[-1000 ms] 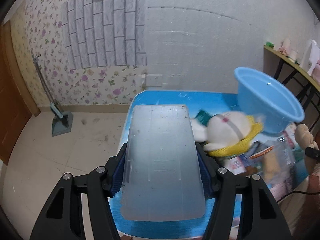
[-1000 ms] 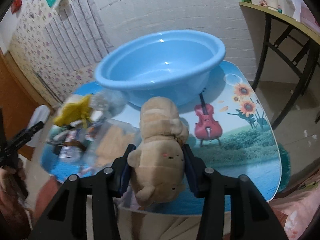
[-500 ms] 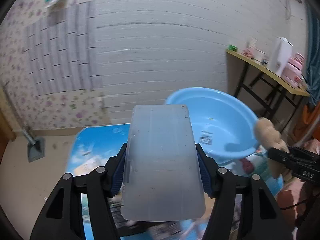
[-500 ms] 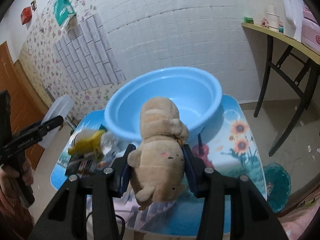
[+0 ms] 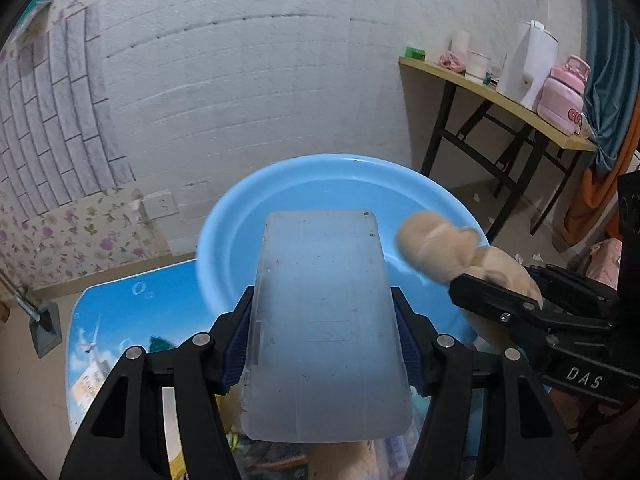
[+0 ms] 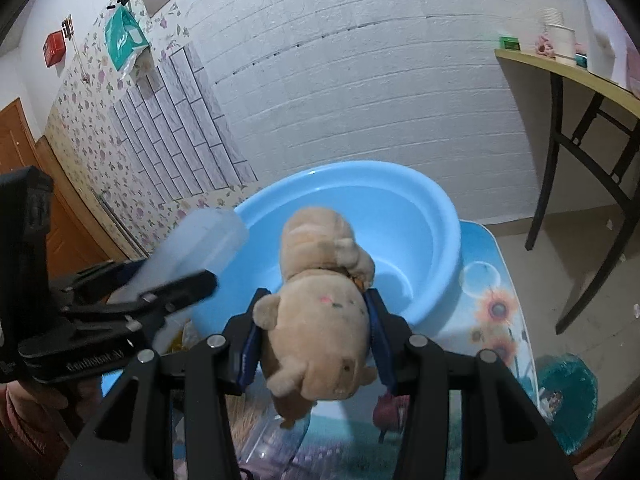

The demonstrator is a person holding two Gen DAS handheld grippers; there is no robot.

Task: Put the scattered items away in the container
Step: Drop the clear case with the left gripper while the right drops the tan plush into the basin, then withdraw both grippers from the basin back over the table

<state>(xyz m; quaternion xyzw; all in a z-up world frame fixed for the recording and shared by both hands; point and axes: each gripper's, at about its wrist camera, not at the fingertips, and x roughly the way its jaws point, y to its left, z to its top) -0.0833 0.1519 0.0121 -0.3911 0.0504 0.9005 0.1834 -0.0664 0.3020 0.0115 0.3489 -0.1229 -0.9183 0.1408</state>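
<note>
The left gripper [image 5: 324, 336] is clenched on a frosted plastic box [image 5: 326, 320], its blue pads pressing the box's two long sides. The box sticks out ahead of the fingers, and its far end lies over the near part of the blue basin [image 5: 304, 184] in the left wrist view. The right gripper [image 6: 314, 344] is clamped on a tan plush toy [image 6: 320, 304], squeezed at its middle, with the head end reaching forward over the basin's near rim [image 6: 400, 320]. In the right wrist view the box [image 6: 200, 248] and left gripper [image 6: 176, 288] show at the left, just beside the basin's left edge. In the left wrist view the toy [image 5: 440, 248] and right gripper [image 5: 500, 300] show at the right, over the basin's right rim. The basin stands on the tabletop [image 6: 496, 292], which has a printed picture of sunflowers and sky. More items lie on the tabletop below the grippers, too hidden and blurred to name.
</note>
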